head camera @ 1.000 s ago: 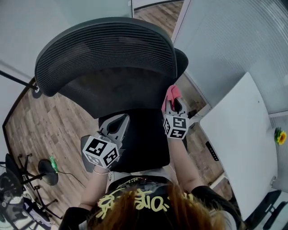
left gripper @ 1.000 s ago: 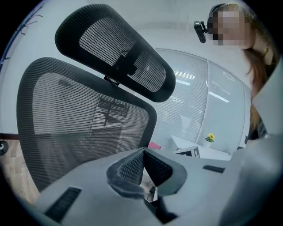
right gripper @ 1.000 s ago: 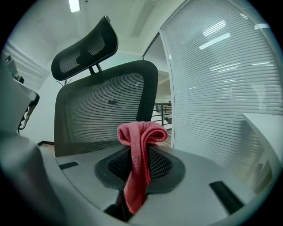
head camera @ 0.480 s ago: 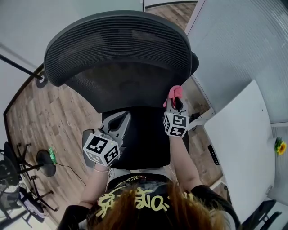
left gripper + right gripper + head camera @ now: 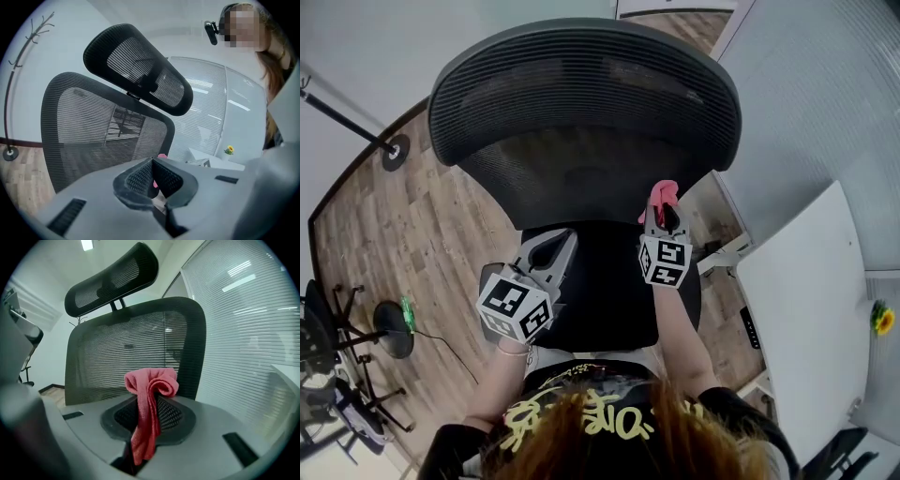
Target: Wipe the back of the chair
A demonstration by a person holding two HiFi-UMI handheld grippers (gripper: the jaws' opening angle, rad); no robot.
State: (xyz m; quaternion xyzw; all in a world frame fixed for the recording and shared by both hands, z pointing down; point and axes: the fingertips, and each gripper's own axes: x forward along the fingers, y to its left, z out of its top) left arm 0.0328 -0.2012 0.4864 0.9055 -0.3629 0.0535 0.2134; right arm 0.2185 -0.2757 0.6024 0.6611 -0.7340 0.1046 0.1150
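Wood-look flooring and a blind-slatted glass wall ring our landmark, the office chair backrest. It rises upright straight ahead of us, beyond the seat, with the headrest perched above it on a short stalk. Right gripper: jaws clamped on a pink cloth, which bunches into a rolled pad above the tips and trails a tail down between them. We judge the bunch is pushed forward so that soft fabric, not plastic, meets the mesh. It sits near the backrest's lower right edge as we face it; whether it touches, we cannot tell. Left gripper: jaws closed together on nothing, held low over the seat toward the backrest's left, apparently just kept clear. Backrest surface: dark grey mesh in fine horizontal ribs, see-through enough to show the room behind, bounded by a solid black rim, curved like a shell. No dust or stains legible. White desk stands off the backrest's right side.
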